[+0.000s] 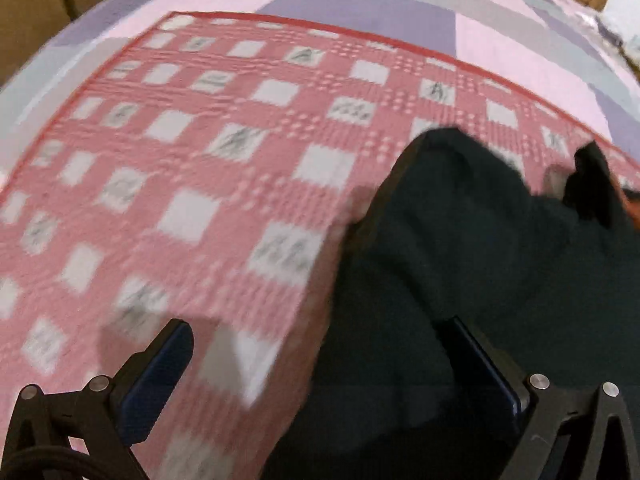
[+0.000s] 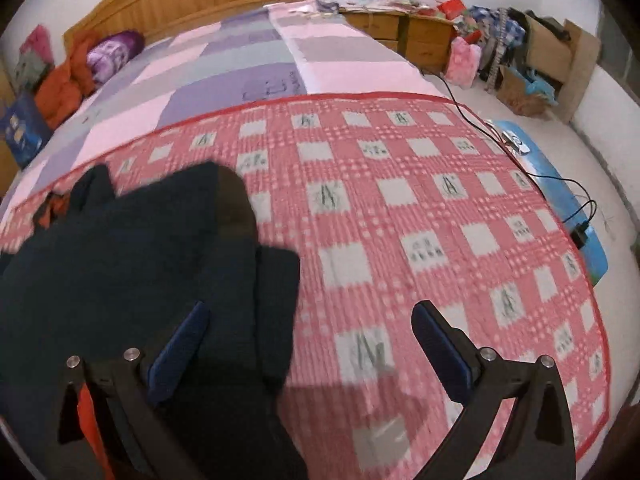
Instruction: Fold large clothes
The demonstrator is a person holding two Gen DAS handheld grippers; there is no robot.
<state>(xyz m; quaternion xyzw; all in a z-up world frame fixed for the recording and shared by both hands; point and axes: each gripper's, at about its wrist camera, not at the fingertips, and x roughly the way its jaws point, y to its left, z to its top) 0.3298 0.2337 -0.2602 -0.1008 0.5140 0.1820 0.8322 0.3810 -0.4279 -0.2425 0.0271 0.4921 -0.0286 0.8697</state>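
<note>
While jaws gape, dark garment [image 2: 132, 248] lies crumpled

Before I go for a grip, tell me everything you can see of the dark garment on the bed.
The dark garment is very dark, near black, of soft thick-looking cloth. It lies loosely bunched, not flat, on the pink checked blanket. A narrower strip, perhaps a sleeve or leg, runs along its edge toward the right gripper. Something orange shows at its far side. Both the right gripper and the left gripper are open above it, holding nothing.

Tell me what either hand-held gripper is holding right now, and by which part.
Nothing. The left hand-held gripper and right hand-held gripper are both open above the dark garment.
</note>
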